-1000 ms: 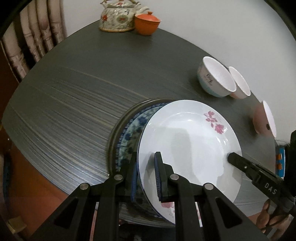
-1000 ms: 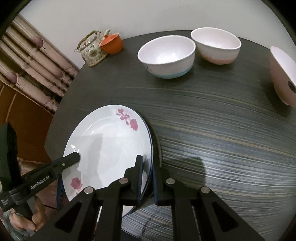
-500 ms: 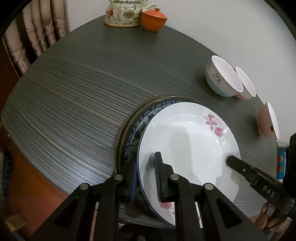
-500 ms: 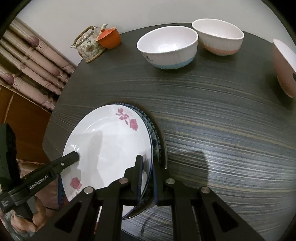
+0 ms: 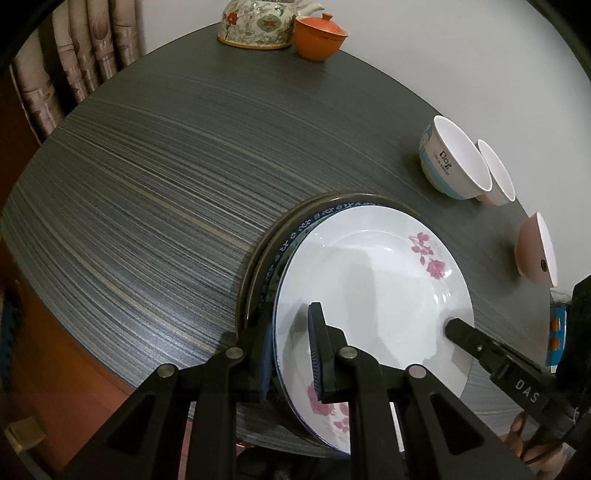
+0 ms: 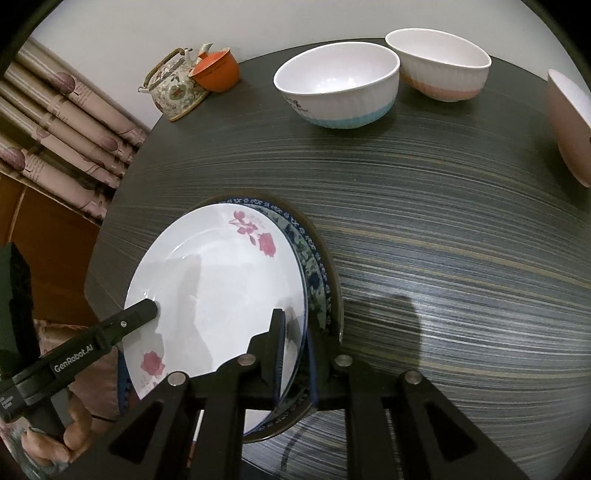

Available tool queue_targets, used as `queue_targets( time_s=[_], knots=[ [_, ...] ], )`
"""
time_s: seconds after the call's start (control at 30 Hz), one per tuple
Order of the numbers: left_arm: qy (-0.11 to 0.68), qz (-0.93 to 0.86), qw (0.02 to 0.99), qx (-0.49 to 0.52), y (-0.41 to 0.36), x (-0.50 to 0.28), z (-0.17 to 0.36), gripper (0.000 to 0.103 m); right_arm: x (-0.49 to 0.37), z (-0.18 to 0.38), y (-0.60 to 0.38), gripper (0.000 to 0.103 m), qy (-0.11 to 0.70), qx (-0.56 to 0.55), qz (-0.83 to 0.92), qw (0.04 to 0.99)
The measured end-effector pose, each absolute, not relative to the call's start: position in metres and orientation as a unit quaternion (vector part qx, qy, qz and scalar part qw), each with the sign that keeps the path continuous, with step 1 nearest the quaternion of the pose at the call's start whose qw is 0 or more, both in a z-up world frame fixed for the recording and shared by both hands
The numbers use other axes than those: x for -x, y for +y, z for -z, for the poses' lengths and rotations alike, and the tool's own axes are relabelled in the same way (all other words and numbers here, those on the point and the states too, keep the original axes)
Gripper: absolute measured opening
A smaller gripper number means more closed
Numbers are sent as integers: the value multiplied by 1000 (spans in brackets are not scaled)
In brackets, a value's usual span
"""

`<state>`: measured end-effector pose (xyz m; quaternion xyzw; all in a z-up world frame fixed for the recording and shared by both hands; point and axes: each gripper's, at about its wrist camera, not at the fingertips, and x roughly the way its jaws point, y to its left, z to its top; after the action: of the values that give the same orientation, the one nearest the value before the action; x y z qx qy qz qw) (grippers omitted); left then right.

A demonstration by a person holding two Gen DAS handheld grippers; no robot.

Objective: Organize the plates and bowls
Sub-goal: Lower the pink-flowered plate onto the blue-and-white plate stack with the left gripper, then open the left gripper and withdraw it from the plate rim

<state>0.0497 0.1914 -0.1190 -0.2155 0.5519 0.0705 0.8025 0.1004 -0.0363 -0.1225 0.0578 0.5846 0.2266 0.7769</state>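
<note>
The white rose-printed plate (image 5: 369, 288) is being rested on a stack at the near edge of the dark striped table (image 5: 166, 166), over a blue-patterned plate (image 5: 291, 236) and a dark plate (image 5: 258, 258) beneath it. Its near left rim is being clamped between the pads of the left gripper (image 5: 286, 314). Its near right rim is being straddled by the right gripper (image 6: 293, 325), whose jaws have just been opening, so the rim is being left loose between the pads. Three bowls (image 6: 338, 85) are being kept at the far right, well apart from the stack, and a teapot (image 5: 255, 26) and an orange cup (image 5: 319, 37) at the far edge
</note>
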Motion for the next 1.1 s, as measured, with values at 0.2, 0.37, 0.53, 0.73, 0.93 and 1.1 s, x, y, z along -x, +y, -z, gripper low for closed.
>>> queue_targets(
  time_s=[0.2,0.37,0.53,0.73,0.93,1.1],
  knots=[
    [551,-63,805,213,186,-52,117,24,-98,121,-34,13,583,-54,-216,781],
    [550,-61,804,216,187,-53,116,29,-98,121,-33,18,586,-59,-212,780],
    [551,-57,806,206,184,-54,116,34,-96,119,-29,24,586,-56,-205,782],
    [552,-59,808,195,181,-54,115,35,-95,117,-25,27,588,-49,-190,784],
    [553,-64,811,179,178,-55,114,35,-95,115,-21,27,591,-42,-180,785],
    [552,-65,813,171,175,-56,114,36,-94,112,-22,27,589,-37,-175,788]
  ],
)
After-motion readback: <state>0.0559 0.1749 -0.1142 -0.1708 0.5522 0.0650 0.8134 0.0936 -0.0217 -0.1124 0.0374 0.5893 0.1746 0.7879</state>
